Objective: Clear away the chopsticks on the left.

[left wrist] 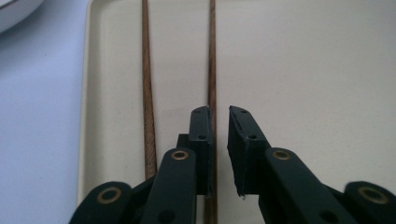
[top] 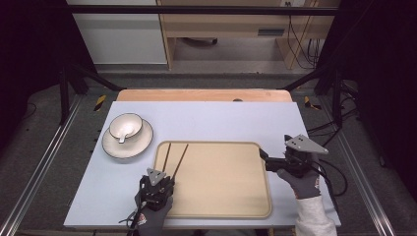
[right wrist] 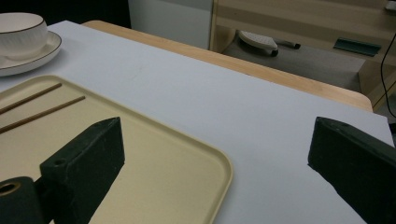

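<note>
Two chopsticks [left wrist: 148, 93] are lying lower left on the tray [top: 255, 196], so the barely-open, empty left gripper [left wrist: 218, 116] should get centred over one before being closed.

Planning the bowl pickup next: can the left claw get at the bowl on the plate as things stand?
Probably yes: the left claw sits by the chopsticks, and bare table lies between it and the bowl.

No legible text or labels anywhere.
</note>
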The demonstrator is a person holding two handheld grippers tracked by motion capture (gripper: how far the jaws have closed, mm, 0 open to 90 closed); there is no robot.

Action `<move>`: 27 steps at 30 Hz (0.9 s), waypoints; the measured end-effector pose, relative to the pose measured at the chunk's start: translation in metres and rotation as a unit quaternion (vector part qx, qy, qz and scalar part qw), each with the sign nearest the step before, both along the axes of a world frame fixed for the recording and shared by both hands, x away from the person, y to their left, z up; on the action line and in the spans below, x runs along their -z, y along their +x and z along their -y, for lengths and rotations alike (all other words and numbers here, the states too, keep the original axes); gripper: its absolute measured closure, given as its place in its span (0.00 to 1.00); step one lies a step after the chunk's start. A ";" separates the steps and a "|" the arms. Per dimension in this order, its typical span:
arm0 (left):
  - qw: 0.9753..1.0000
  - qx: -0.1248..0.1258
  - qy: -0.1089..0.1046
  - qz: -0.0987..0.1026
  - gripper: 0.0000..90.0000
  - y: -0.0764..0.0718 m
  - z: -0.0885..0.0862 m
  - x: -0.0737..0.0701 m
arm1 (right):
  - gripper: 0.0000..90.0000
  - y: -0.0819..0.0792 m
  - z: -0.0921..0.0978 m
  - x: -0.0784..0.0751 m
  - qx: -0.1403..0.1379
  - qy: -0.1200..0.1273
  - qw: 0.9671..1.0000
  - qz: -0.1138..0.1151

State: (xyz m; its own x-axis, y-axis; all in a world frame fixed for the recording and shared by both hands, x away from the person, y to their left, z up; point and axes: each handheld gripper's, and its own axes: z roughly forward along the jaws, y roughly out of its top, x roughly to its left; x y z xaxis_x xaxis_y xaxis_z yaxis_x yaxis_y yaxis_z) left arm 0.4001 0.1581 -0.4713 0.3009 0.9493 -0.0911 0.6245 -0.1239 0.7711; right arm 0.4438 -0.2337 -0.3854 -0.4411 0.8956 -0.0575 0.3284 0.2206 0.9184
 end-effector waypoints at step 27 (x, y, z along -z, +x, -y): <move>0.987 0.123 -0.038 0.093 0.27 0.025 -0.085 -0.075 | 0.04 -0.006 0.014 -0.009 0.008 0.027 1.000 0.013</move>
